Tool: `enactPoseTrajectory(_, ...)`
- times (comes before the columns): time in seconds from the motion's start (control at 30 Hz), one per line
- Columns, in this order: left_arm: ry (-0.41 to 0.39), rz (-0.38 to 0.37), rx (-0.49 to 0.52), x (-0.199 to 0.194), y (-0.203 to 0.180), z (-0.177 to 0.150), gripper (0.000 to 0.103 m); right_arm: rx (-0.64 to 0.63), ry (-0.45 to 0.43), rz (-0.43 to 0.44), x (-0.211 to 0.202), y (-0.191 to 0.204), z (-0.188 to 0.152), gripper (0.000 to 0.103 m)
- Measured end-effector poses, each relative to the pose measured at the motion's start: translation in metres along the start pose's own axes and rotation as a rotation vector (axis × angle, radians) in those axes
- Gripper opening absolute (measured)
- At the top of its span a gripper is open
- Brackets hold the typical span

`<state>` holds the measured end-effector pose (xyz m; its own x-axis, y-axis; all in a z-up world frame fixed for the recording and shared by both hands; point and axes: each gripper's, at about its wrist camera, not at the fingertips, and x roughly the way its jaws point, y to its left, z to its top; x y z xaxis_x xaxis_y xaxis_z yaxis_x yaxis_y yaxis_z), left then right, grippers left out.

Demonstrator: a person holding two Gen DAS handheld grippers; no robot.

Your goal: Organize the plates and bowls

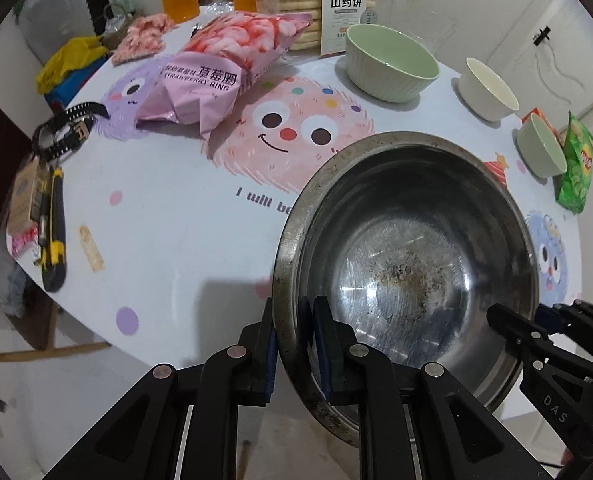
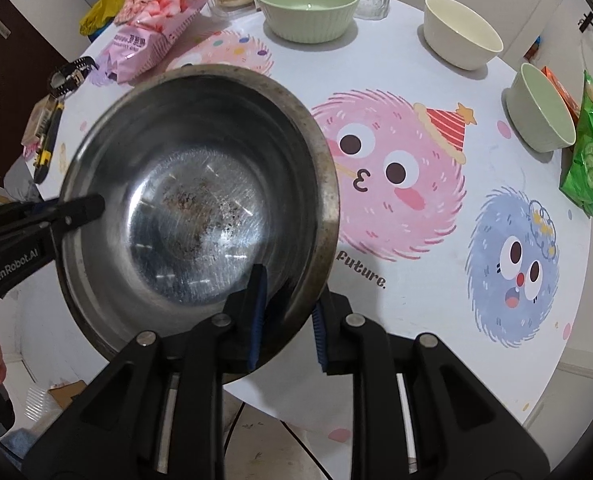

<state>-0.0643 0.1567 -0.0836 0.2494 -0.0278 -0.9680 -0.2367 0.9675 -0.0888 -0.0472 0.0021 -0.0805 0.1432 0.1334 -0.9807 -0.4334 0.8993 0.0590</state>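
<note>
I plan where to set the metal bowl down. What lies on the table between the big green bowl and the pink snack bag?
Nothing: between the big green bowl and the pink snack bag only bare tablecloth shows, in the left wrist view.

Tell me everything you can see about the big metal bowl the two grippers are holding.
The metal bowl is round, wide and deep, apparently steel, with a dull stained rim and brownish residue on its scratched bottom. It is otherwise empty, open side up, over the near edge of the table. The left gripper clamps one rim side, the right gripper the opposite. Whether its base rests on the tabletop is unclear.
</note>
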Motion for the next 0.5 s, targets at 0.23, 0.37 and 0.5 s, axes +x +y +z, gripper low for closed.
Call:
enactPoseTrajectory(0.23, 0.028, 0.058, 0.032, 0.009, 0.000, -0.002, 0.023, -0.060, 0.006, -0.057, 0.002, 0.012, 0.004, 0.025)
enactPoseTrajectory(0.37, 0.035, 0.073, 0.062, 0.013, -0.003, -0.003, 0.024, -0.115, 0.008, -0.116, 0.005, 0.020, 0.003, 0.028)
enactPoseTrajectory(0.5, 0.033, 0.088, 0.074, 0.014, -0.005, -0.002, 0.024, -0.144, 0.015, -0.152, 0.007, 0.024, 0.004, 0.032)
